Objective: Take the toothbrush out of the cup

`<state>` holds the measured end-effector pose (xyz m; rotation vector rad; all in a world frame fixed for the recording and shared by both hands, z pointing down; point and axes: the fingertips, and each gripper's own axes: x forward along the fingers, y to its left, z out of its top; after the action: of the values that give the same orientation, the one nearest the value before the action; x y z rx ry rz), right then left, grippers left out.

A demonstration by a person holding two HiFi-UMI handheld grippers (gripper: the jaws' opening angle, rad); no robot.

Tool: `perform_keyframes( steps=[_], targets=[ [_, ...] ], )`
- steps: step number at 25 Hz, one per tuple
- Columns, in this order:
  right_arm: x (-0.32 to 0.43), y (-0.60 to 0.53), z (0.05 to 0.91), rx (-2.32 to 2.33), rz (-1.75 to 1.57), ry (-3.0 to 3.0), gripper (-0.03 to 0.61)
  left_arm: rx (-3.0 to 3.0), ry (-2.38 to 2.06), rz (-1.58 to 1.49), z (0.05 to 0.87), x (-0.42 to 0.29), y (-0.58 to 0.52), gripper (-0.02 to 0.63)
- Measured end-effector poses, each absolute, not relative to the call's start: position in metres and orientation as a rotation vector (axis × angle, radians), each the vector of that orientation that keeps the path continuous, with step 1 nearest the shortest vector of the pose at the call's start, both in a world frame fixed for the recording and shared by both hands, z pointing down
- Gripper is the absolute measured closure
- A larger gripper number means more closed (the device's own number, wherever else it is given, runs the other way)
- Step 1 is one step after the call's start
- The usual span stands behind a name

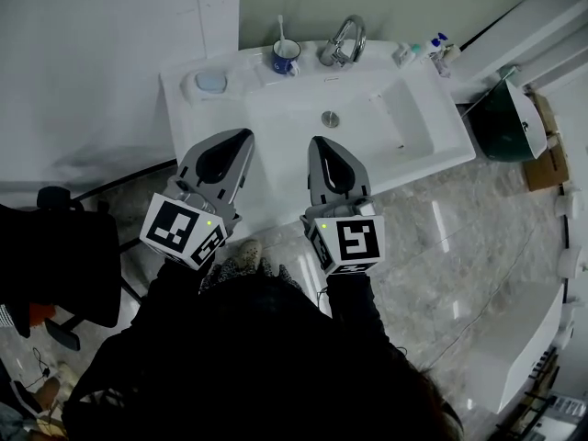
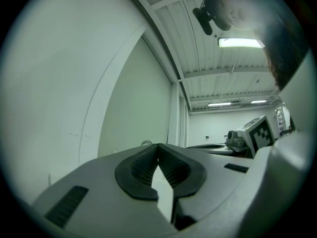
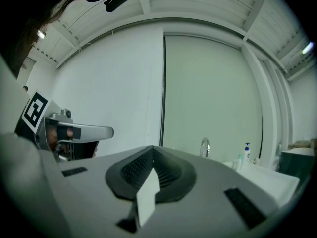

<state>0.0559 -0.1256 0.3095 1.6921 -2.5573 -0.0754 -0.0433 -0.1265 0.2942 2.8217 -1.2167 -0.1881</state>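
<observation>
The left tongs [image 1: 243, 134] and the right tongs [image 1: 319, 141] are held level, side by side, over the near edge of the white washbasin [image 1: 276, 108], pointing toward the far wall. Each pair has its tips pressed together with nothing between them. The blue cup [image 1: 286, 57] stands on the far rim, just left of the faucet [image 1: 342, 40] and well apart from both tongs. What looks like a white toothbrush [image 1: 281, 28] stands upright in it.
</observation>
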Motion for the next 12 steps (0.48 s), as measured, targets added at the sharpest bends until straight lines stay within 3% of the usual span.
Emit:
perform_keyframes(
  steps=[12],
  targets=[
    [0.039,-0.171,0.309,1.703,-0.094,-2.529,0.574,2.833,-1.192,-0.204,0.294,-0.061,-0.173,0.607]
  ],
)
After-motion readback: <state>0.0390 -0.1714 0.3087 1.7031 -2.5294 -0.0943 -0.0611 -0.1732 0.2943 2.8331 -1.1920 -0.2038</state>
